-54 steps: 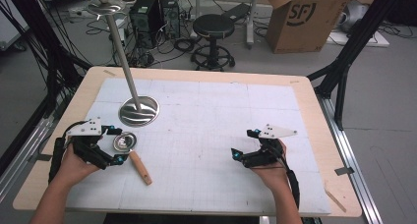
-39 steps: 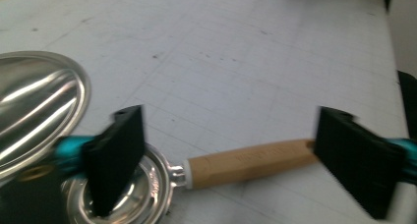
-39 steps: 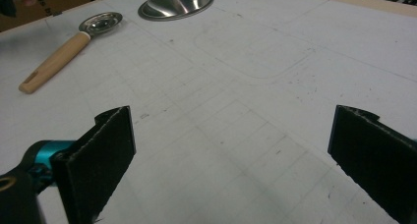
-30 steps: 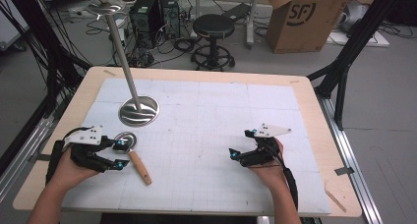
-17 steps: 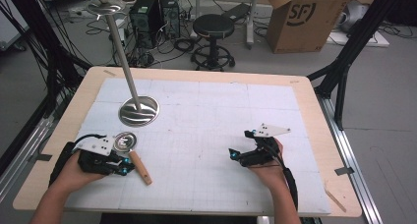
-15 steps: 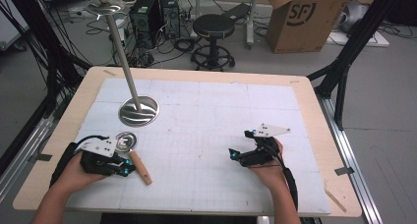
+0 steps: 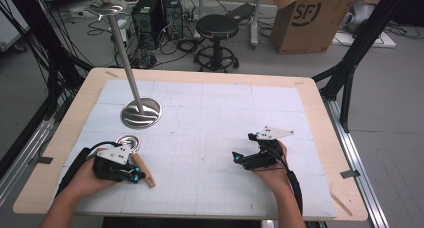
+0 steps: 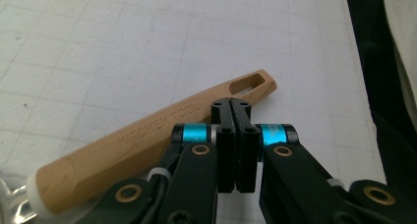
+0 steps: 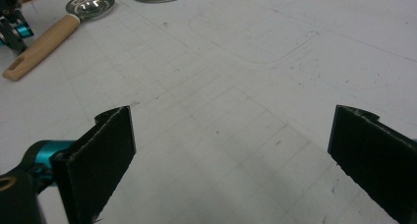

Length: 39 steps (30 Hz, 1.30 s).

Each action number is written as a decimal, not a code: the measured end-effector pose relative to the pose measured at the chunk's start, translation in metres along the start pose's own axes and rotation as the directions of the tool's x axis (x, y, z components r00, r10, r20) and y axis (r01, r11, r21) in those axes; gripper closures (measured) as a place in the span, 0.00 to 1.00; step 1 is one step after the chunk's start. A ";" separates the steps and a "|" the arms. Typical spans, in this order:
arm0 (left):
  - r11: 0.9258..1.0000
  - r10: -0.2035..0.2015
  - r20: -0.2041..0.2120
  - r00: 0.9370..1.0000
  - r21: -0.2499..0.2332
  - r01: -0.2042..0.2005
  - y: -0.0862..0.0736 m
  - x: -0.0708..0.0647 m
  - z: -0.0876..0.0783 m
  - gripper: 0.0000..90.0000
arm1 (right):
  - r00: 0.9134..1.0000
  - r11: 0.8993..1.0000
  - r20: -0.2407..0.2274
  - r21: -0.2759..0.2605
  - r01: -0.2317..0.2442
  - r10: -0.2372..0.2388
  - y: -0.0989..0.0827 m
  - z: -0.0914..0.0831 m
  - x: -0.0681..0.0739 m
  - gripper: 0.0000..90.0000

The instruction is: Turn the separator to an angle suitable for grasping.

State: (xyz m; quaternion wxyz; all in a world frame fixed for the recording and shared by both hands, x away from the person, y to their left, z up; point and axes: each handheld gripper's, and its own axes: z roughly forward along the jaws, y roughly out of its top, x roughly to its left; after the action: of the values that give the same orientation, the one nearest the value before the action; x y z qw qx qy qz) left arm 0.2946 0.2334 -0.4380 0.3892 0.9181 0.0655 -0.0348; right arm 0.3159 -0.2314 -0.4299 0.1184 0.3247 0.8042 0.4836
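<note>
On the tabletop [image 7: 210,113], near its left front corner, lay a light, rigid ladle [image 7: 137,155]: slippery steel bowl, grippable wooden handle [image 8: 147,140], best gripped mid-length. The left tool [image 8: 235,106] had just clenched empty beside it; the right tool [image 9: 231,135] gaped.

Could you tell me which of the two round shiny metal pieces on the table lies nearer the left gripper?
The small ladle bowl joined to the wooden handle, right beside the left gripper. The large stand base lies farther back and carries a tall pole.

Left tongs [image 8: 235,106] lower, newly closed.
</note>
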 end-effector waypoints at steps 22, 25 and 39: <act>0.999 -0.048 -0.065 0.997 -0.010 0.048 0.029 0.007 0.031 0.99 | 1.000 1.000 -0.001 -0.013 -0.001 0.001 0.001 -0.001 -0.002 0.03; 0.998 -0.057 -0.072 0.996 -0.011 0.057 0.032 0.010 0.034 0.99 | 1.000 1.000 0.004 -0.029 -0.004 0.004 0.001 -0.003 -0.003 0.03; 0.997 -0.082 -0.118 0.990 0.002 0.082 0.055 0.027 0.054 0.99 | 1.000 1.000 0.005 -0.029 -0.008 0.008 0.001 -0.003 -0.004 0.03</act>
State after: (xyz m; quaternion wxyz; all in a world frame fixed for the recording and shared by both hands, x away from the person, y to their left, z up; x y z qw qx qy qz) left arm 0.3285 0.1594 -0.4400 0.3800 0.9164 0.1259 0.0031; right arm 0.3180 -0.2362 -0.4282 0.1234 0.3275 0.7953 0.4949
